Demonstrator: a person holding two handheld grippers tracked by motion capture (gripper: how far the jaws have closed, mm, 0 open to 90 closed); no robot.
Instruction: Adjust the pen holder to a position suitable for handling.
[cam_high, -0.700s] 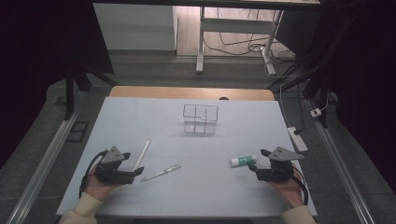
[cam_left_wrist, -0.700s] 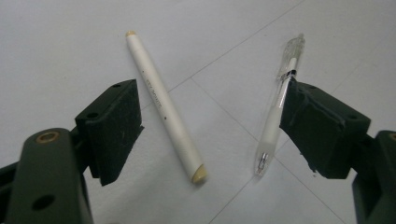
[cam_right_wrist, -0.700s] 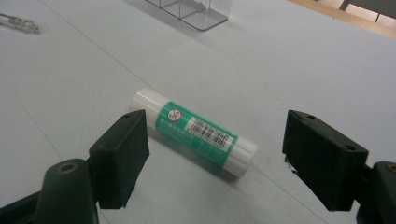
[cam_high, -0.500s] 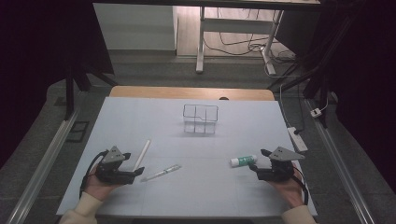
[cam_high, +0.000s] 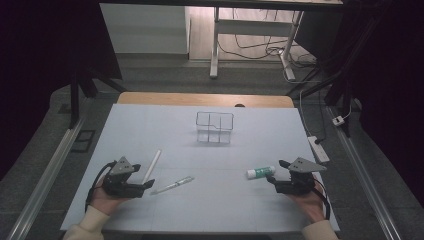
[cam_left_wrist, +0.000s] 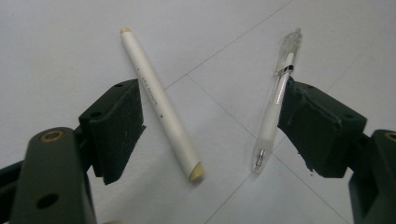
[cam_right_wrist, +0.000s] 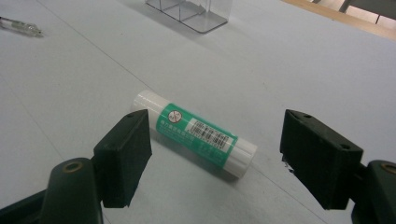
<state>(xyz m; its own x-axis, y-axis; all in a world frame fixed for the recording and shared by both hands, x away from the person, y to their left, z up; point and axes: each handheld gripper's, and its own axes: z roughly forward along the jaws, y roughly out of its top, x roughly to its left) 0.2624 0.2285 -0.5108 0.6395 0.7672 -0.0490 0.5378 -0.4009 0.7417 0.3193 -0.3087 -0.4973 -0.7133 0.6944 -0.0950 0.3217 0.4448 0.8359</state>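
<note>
Right gripper (cam_right_wrist: 215, 154) is sitting wide open, the glue stick (cam_right_wrist: 194, 133) lying crosswise just ahead of its jaws; left gripper (cam_left_wrist: 210, 135), equally wide, is straddling the white stick (cam_left_wrist: 161, 105) and pen (cam_left_wrist: 275, 100).

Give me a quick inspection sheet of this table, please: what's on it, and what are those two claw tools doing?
Surface: pale table, lying flat.
Job's things: white stick and clear pen by the left gripper; glue stick before the right gripper; clear organizer farther back.
Clutter: nothing seen.
Grippers: both open, holding nothing.
Cables: one trails from each gripper; more on the floor beyond.
Surroundings: power strip on the floor, right; desk legs behind.
</note>
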